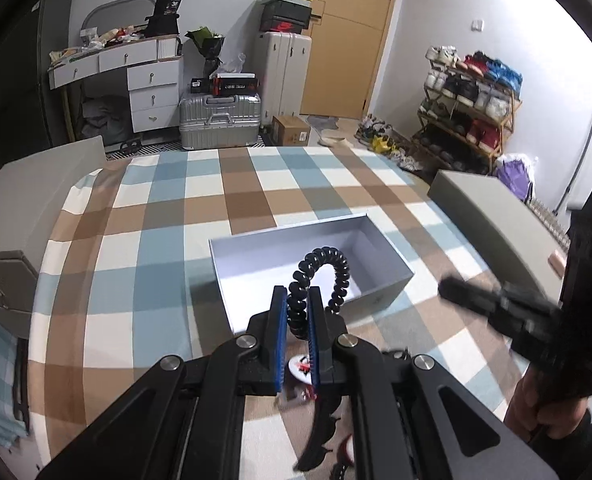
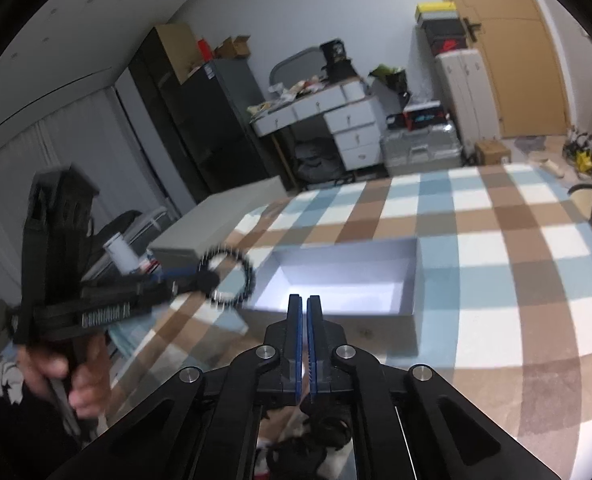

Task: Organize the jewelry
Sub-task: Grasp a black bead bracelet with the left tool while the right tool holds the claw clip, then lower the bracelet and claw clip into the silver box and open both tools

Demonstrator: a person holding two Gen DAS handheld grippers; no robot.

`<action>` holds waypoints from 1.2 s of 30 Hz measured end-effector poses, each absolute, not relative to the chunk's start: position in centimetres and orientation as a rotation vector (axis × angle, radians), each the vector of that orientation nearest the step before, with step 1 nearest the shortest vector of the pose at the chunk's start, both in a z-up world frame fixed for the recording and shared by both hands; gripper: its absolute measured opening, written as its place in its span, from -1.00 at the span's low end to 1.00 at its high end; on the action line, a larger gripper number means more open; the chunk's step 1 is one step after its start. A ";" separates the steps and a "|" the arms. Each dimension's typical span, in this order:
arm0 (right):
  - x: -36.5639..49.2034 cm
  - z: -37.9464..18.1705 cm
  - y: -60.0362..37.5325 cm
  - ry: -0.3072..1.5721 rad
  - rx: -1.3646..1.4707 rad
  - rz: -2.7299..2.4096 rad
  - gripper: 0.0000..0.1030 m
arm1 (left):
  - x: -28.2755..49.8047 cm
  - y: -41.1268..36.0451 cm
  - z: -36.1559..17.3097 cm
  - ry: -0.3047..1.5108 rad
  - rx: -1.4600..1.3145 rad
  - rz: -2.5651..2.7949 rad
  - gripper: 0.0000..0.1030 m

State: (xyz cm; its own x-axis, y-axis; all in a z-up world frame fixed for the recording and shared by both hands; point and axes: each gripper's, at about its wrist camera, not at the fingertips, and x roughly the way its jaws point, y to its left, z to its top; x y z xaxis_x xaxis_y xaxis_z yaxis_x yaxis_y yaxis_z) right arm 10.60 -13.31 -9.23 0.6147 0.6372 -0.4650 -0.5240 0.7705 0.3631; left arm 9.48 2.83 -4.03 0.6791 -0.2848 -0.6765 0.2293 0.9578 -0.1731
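Note:
My left gripper is shut on a black beaded bracelet and holds it in the air at the near edge of an open white box. The bracelet loops up past the fingertips. In the right wrist view the left gripper and the bracelet appear blurred, left of the box. My right gripper is shut and empty, above the box's near side; it shows blurred in the left wrist view. More dark jewelry pieces lie on the cloth under the left gripper.
The box stands on a table with a blue, brown and white checked cloth. Grey box-like pieces sit at the table's left and right. Drawers, suitcases and a shoe rack stand behind.

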 end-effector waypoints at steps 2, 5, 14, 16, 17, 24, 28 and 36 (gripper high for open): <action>10.1 -10.3 -13.5 0.643 0.188 0.683 -0.72 | 9.5 2.8 -4.1 0.770 -0.069 -0.286 -0.91; 9.5 -11.6 -13.4 0.676 0.148 0.663 0.28 | 9.8 2.8 -4.3 0.778 -0.069 -0.294 -0.91; 10.4 -14.4 -10.5 0.814 -0.021 0.617 0.31 | 9.9 2.7 -3.8 0.778 -0.071 -0.296 -0.91; 10.8 -15.0 -10.3 0.853 -0.028 0.594 0.29 | 9.9 2.8 -3.8 0.779 -0.071 -0.293 -0.91; 10.9 -15.2 -10.3 0.864 -0.025 0.591 0.28 | 10.0 2.8 -3.8 0.780 -0.070 -0.291 -0.91; 11.2 -16.2 -11.3 0.908 0.036 0.585 0.00 | 10.4 3.0 -3.9 0.786 -0.071 -0.287 -0.91; 10.8 -14.7 -12.1 0.837 0.078 0.596 0.00 | 10.7 3.3 -4.0 0.788 -0.074 -0.282 -0.91; 11.5 -7.3 -11.5 0.576 0.064 0.676 0.00 | 12.5 3.2 -3.9 0.788 -0.073 -0.290 -0.91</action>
